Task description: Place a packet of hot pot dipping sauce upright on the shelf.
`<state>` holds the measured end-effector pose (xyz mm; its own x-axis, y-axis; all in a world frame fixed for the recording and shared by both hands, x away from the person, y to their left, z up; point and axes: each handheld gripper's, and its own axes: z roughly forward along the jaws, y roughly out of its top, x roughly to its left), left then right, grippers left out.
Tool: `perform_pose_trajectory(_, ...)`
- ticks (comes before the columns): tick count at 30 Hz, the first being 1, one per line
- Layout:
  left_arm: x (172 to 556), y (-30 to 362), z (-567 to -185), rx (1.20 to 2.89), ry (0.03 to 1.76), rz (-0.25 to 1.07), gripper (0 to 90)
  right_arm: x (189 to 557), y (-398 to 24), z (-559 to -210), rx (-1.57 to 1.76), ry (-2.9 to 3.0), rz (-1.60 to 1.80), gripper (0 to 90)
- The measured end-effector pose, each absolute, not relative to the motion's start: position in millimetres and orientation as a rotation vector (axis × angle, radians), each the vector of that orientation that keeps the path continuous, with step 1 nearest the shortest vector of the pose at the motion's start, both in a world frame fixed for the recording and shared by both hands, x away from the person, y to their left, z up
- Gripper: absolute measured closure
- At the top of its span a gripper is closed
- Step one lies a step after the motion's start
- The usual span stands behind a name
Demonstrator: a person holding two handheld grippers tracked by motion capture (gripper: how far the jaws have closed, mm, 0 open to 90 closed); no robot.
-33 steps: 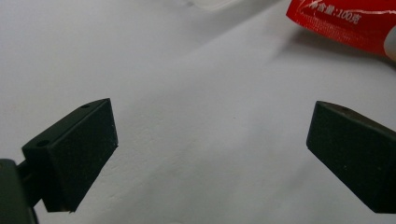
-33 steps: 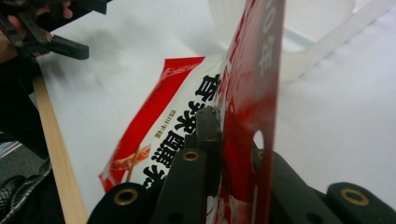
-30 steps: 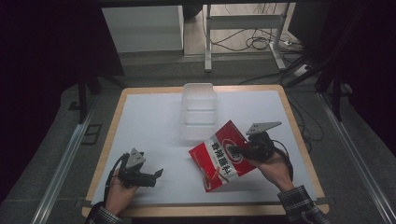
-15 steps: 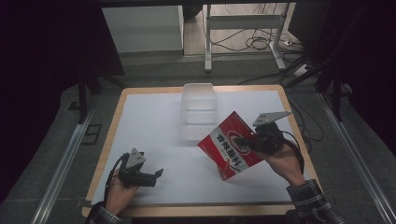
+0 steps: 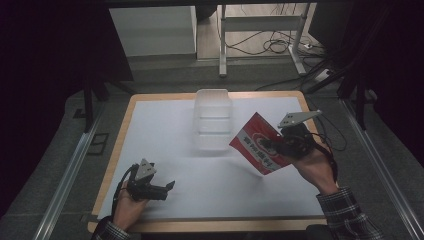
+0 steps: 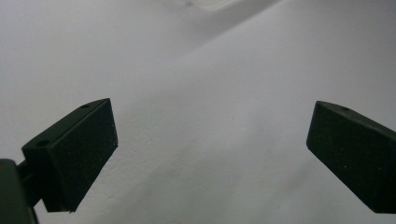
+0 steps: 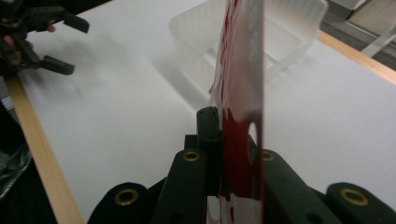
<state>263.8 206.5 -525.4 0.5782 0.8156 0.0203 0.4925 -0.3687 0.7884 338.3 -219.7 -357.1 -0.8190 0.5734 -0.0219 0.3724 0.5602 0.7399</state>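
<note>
Gripping a red-and-white packet [image 5: 260, 143] aloft, the right gripper [image 5: 270, 146] hangs just right of the clear container [image 5: 213, 119]. Resting near-left, the left gripper [image 5: 168, 186] gapes empty; bare white sheet [image 5: 210, 190] lies between.

Your red-and-white snack packet [image 5: 260, 149] hangs clear of the white-covered counter [image 5: 165, 135], pinched at one edge between the jaws of your right gripper [image 5: 270, 146] and tilted, its printed face turned up toward the high view. It is flat and glossy, with white lettering and a dark oval emblem on red. In the right gripper view the packet [image 7: 239, 93] stands edge-on, thin as a blade. It sits just beside the near right corner of the clear plastic container [image 5: 213, 119], apart from it.
</note>
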Motion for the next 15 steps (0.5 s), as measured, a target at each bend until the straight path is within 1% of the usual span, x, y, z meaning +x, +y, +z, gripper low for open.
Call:
perform_pose_trajectory(5,264,206,-526,2.040,1.041,0.534,1.9,345,-229,-349,0.807,2.502,1.102,87.3)
perform_pose_trajectory(15,264,207,-525,2.034,1.041,0.534,1.9,358,-234,-338,0.806,2.472,1.094,87.3)
